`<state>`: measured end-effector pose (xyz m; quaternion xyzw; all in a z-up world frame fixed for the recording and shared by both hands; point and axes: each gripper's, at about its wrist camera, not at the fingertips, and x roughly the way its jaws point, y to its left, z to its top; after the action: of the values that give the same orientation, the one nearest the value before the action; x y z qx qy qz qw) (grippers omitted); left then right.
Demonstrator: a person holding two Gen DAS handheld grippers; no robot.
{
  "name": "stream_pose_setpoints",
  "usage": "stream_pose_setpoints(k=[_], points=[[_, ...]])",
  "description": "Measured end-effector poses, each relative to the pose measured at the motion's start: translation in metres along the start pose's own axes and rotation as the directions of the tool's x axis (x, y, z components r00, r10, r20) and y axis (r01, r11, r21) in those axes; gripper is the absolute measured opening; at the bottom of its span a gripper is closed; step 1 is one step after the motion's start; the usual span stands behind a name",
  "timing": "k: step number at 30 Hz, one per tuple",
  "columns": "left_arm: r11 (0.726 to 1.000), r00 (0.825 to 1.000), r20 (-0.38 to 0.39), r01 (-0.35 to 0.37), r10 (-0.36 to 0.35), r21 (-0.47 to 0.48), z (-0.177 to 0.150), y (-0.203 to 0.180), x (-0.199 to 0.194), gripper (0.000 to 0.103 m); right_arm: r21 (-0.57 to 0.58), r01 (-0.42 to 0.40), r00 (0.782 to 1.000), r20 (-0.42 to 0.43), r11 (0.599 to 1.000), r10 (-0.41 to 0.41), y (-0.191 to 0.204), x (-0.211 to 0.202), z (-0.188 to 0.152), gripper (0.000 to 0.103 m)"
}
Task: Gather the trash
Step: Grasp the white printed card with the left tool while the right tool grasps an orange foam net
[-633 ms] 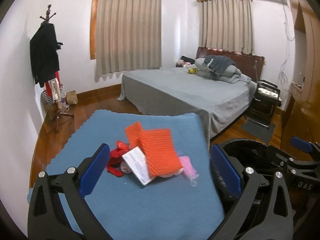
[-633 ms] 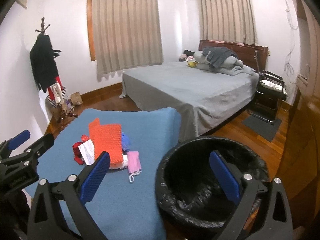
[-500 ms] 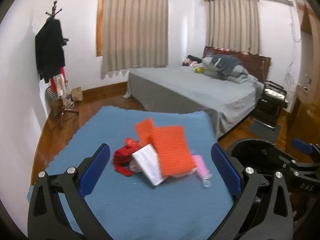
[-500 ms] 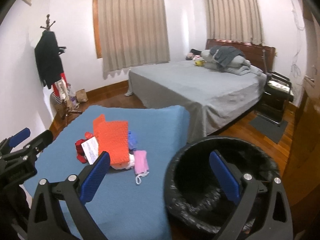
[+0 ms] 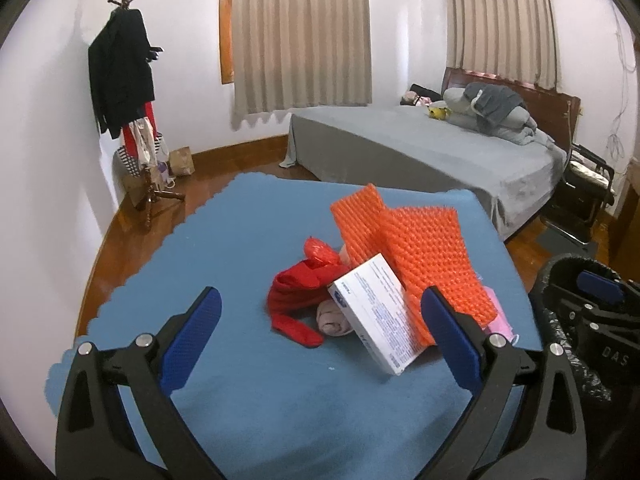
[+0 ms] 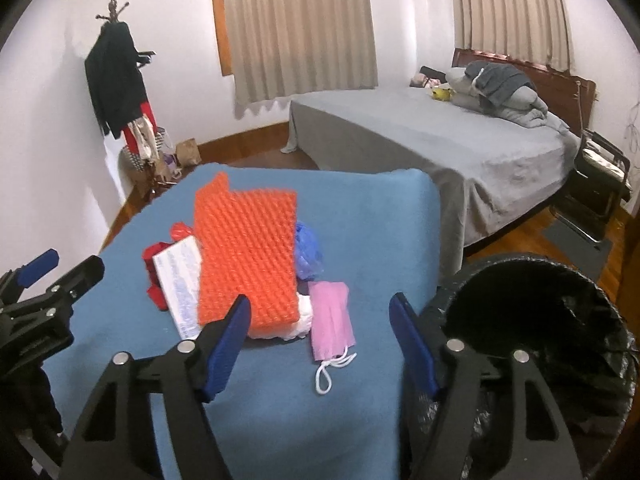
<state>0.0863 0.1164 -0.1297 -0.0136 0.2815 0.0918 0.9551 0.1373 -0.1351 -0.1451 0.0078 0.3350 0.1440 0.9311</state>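
Change since earlier: both cameras have come closer to the trash pile, which now looks larger in both views; the right hand-held gripper point(image 6: 320, 336) has narrowed its jaws and they are closing at this moment, with nothing pressed between them yet.
Trash pile: it lies in the middle of the blue-covered counter point(image 5: 248, 396), all pieces touching or overlapping.
Pink face mask point(image 6: 331, 309): soft, very light, limp; I judge the folded cloth body is the best place to pinch, because the white ear loop point(image 6: 330, 368) would slip or only drag it.
Orange bubble wrap sheet point(image 6: 246, 256): light, springy, a little slippery; an edge is the place to take it, and it may lift the things under it.
White carton box point(image 5: 378, 320): stiff, light, it leans tilted against the sheet; take it across its thin sides.
Red cloth piece point(image 5: 298, 300): soft, easy to pinch anywhere.
Blue plastic bag point(image 6: 307, 254): thin and crumpled, half hidden behind the sheet.
Mask to right gripper: the mask lies just ahead of the blue pads, between their lines, near but apart.
Pile to left hand-held gripper point(image 5: 320, 344): jaws spread wide and empty; box and red cloth lie ahead between the fingers.
Bin with black liner point(image 6: 544, 328): it stands beside the counter, at the right, near the right gripper.
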Motion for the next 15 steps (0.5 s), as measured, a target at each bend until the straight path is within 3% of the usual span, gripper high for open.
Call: stream_pose_setpoints(k=[4,13,15], points=[[0.999,0.998,-0.051,0.028,-0.027,0.017,-0.007,-0.008,0.034,0.081,-0.011,0.015,1.0,-0.013,1.0,-0.015,-0.002,0.017,0.0,0.069],[0.999,0.986,-0.162,0.043,-0.038,0.024,-0.021,-0.022,0.089,0.08,0.014,0.035,0.998,-0.045,0.999,-0.034,-0.013,0.036,-0.002,0.069],[0.997,0.982,-0.174,0.08,-0.078,0.009,-0.023,-0.025,0.097,0.081,0.014,0.033,0.998,-0.051,0.999,-0.033,-0.014,0.039,-0.002,0.069]])
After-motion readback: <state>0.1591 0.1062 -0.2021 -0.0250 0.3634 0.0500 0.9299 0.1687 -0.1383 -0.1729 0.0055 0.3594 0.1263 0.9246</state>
